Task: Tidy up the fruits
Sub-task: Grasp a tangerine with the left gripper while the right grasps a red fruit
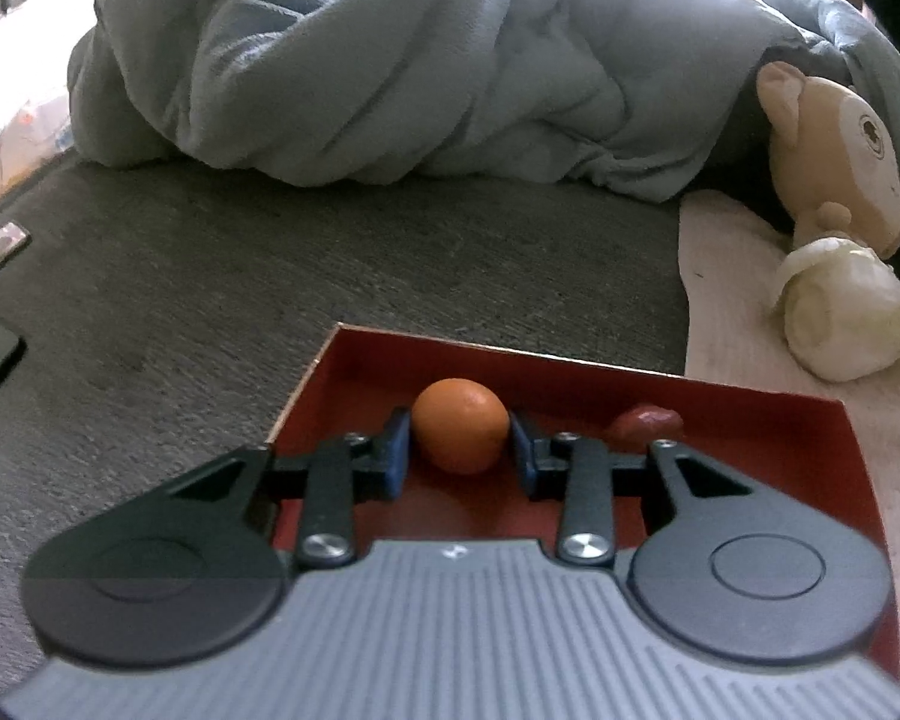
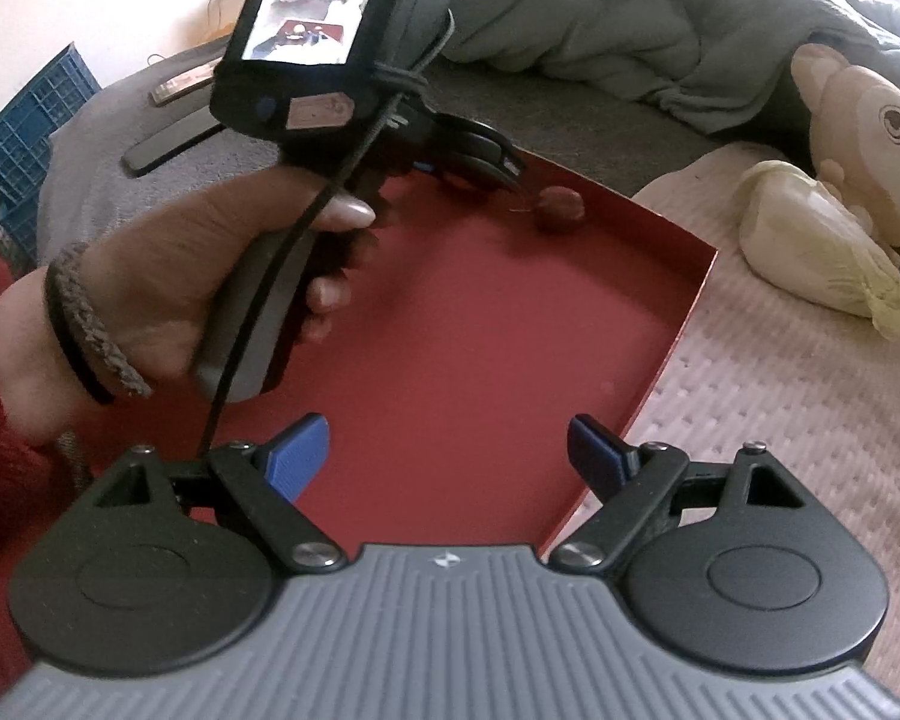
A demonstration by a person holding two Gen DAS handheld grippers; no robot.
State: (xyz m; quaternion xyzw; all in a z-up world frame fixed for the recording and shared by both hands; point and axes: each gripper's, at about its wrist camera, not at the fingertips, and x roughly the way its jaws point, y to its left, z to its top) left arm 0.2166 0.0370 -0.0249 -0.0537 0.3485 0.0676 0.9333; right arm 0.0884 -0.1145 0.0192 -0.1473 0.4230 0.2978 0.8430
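While we look along the left tool (image 1: 461,435), its two blue pads sit tight against the sides of an orange (image 1: 460,425), so we read it as closed on that fruit, with the jaws only narrowly apart. That orange lies inside a shallow red tray (image 1: 750,420), near the tray's far wall. Just to its right, also in the tray, rests a small dark red fruit (image 1: 645,423). This tray lies on a bed covered by a dark grey sheet (image 1: 270,276), with a crumpled grey-blue blanket (image 1: 390,72) beyond it. At the right edge we see a plush toy (image 1: 834,162) and a pale cabbage (image 1: 840,324) on a light mat (image 1: 732,300).

From the right wrist, we see the right tool (image 2: 450,456) with its jaws wide apart and nothing between them, hovering over the near part of the tray (image 2: 450,330). A hand (image 2: 168,294) with a bracelet grips the left tool's handle on the left. Its fingers are mostly hidden, and we cannot see the orange here. The dark red fruit (image 2: 561,210) sits near the far corner, and the cabbage (image 2: 810,240) and plush toy (image 2: 864,126) lie outside the tray, on the right.
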